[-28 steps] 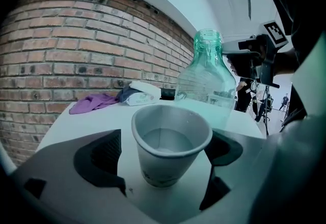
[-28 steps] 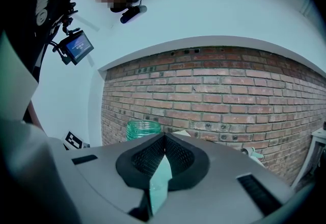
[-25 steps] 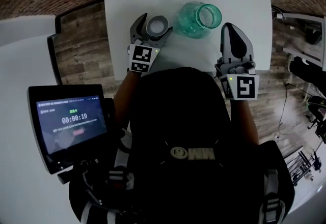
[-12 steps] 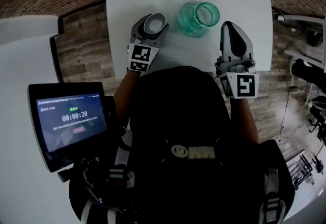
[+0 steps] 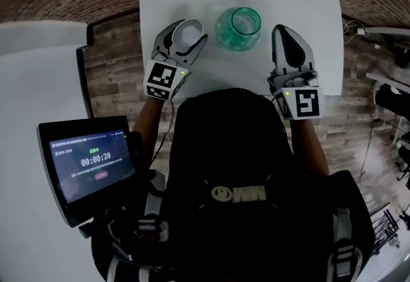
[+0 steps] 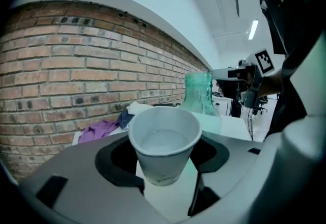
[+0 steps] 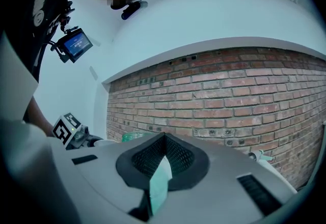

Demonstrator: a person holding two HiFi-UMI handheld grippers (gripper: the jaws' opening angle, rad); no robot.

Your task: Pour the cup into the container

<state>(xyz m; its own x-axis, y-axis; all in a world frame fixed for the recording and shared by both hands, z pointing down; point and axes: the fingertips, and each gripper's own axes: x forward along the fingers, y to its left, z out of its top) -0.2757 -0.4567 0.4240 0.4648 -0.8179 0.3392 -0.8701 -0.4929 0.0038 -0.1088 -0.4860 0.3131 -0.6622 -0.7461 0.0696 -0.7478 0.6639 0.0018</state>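
Screen (image 5: 93,162) timer reads 00:00:20; L gripper (image 5: 187,35) grips cup (image 6: 164,141) w/ liquid.

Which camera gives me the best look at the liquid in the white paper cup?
The left gripper view: the white paper cup sits close, upright between the jaws, clear liquid visible inside. The head view shows it small, from above; the right gripper view shows at most a sliver of rim.
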